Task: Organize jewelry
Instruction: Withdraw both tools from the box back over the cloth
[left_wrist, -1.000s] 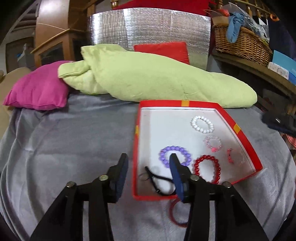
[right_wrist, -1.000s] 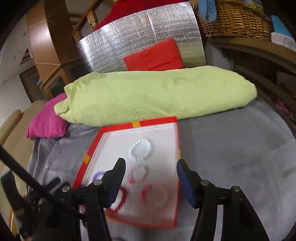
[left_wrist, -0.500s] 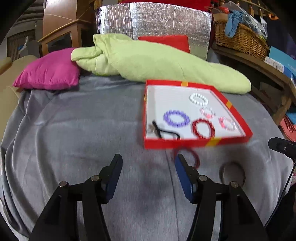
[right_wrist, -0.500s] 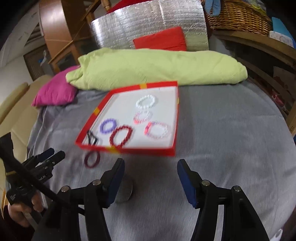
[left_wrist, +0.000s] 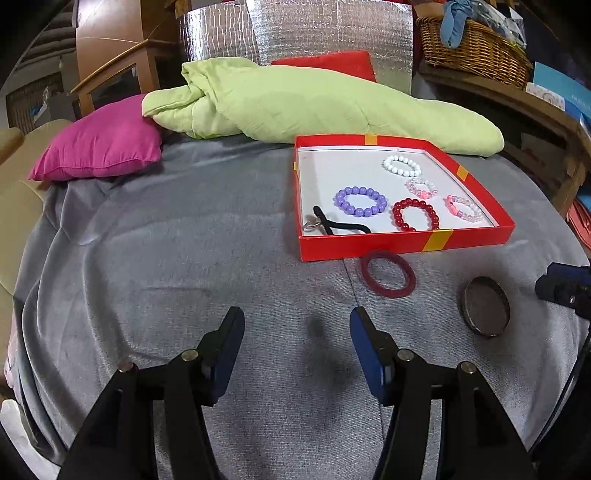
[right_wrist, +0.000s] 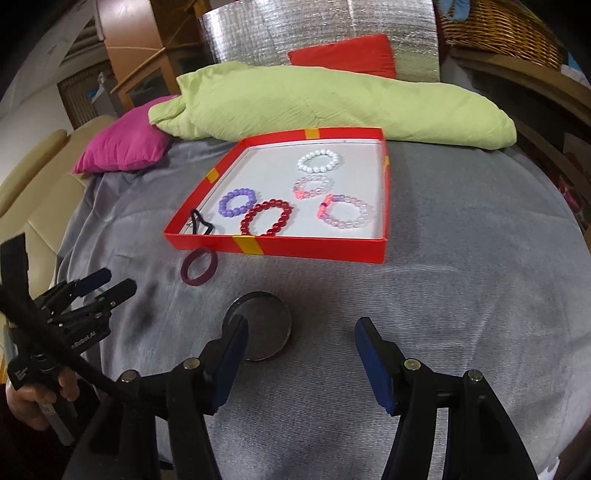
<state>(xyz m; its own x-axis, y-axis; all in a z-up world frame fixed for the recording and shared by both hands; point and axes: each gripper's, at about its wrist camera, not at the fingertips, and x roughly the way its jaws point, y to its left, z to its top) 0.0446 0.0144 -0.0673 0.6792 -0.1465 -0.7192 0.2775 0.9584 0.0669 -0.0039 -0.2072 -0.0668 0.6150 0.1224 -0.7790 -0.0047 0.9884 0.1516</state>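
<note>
A red tray (left_wrist: 406, 244) (right_wrist: 295, 248) on the grey cloth holds a white bracelet (left_wrist: 402, 165), a purple one (left_wrist: 340, 201), a red one (left_wrist: 397, 215), two pale pink ones and a black cord with a metal ring (left_wrist: 347, 227). A dark red bangle (left_wrist: 388, 293) (right_wrist: 185, 269) lies on the cloth just in front of the tray. A round dark metal disc (left_wrist: 484, 306) (right_wrist: 266, 321) lies nearer, to the right. My left gripper (left_wrist: 296, 317) (right_wrist: 114, 282) hangs open over bare cloth, short of the bangle. My right gripper (right_wrist: 301, 325) is open, its left finger overlapping the disc's edge.
A green bundled quilt (left_wrist: 332, 107) and a magenta cushion (left_wrist: 99, 151) lie behind the tray. A wicker basket (left_wrist: 476, 48) sits on a wooden shelf at the right. A hand (right_wrist: 29, 402) grips the left tool's handle.
Both grippers have drawn back from the tray toward the near edge of the cloth. The left gripper's jaws stand wider. The bangle and the disc have come into view.
</note>
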